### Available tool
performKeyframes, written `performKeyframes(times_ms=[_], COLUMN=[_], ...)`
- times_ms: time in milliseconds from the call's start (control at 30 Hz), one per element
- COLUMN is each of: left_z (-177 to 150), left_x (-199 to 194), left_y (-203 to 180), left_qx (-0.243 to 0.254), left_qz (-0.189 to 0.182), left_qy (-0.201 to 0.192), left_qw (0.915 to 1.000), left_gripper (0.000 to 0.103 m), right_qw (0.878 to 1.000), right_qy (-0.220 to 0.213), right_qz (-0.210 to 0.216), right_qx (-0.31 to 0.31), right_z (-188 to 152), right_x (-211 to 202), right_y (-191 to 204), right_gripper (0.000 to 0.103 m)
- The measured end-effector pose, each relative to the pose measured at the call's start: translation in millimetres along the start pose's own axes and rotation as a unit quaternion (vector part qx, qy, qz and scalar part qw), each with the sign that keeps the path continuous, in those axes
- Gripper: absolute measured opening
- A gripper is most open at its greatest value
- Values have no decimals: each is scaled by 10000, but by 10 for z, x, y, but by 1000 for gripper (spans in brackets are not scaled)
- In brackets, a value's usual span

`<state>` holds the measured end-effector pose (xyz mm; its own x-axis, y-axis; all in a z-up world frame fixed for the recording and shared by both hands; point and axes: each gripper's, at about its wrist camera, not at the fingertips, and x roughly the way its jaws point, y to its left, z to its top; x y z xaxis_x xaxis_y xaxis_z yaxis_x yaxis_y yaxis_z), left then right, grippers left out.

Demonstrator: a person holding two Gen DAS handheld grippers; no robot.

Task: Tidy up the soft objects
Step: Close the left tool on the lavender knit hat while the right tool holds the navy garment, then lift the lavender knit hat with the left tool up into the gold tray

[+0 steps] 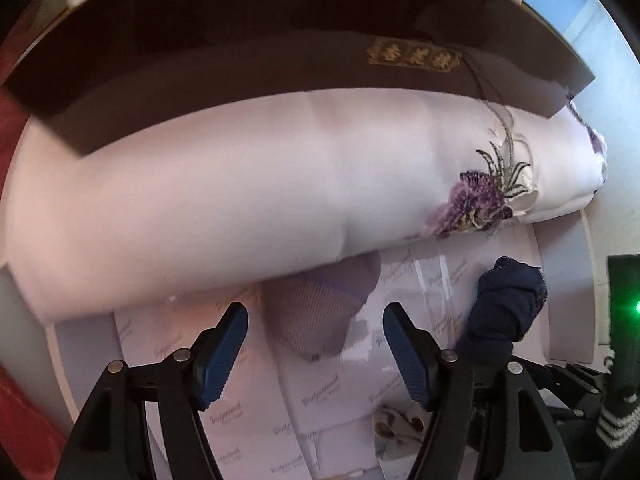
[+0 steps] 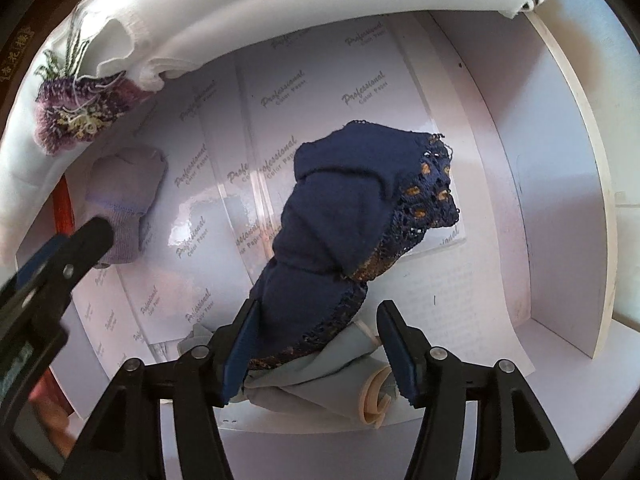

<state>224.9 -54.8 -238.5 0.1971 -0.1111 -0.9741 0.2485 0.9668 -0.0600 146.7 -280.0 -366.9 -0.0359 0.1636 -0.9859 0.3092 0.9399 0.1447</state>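
Gaping over a lilac sock (image 1: pixel 316 312), left fingers (image 1: pixel 316 354) hold nothing — right fingers (image 2: pixel 316 354) loosely flank navy fabric (image 2: pixel 352 220).

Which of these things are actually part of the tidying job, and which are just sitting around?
Part of the job:
navy lace garment
lilac sock
grey cloth
white box

Just lying about:
embroidered white bedding
dark gift box

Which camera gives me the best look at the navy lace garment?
The right wrist view: the navy lace garment fills the centre, showing folds and gold-flecked lace trim, rising from the right gripper. The left wrist view shows only a dark bundle near its right edge.
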Motion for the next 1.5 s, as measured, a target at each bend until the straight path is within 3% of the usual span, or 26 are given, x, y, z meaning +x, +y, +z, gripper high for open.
performKeyframes(times_ms=[200, 233, 267, 400, 633, 933, 1133, 1300, 1500], left_z=[95, 102, 109, 88, -85, -442, -688, -872, -837], left_x=[186, 206, 214, 175, -109, -249, -60, 59, 255], left_y=[-93, -78, -46, 39, 26, 224, 547, 799, 791], left_qx=[354, 335, 301, 241, 119, -613, -1265, -1625, -1749], left_qz=[207, 146, 131, 10, -36, -13, 28, -205, -331], left_qy=[75, 98, 128, 66, -47, 379, 873, 1056, 1094], left_qw=[9991, 9993, 9994, 9997, 9999, 9974, 9881, 9808, 9779], left_gripper=[75, 71, 60, 55, 54, 54, 54, 56, 61], right_qw=[10000, 10000, 10000, 10000, 9999, 9995, 9982, 9960, 9990], right_qy=[7, 5, 2, -26, -62, -84, -119, -70, 34], right_qz=[23, 27, 31, 5, -51, -112, -168, -226, 439], right_qx=[30, 35, 43, 15, -63, -283, -564, -858, 18], right_z=[-34, -34, -33, -42, -65, -99, -158, -227, -183], right_x=[22, 19, 21, 8, -22, -49, -57, -34, -81], right_y=[-15, -21, -26, -8, 60, 238, 369, 491, 233], right_gripper=[62, 62, 62, 62, 61, 61, 61, 61, 69])
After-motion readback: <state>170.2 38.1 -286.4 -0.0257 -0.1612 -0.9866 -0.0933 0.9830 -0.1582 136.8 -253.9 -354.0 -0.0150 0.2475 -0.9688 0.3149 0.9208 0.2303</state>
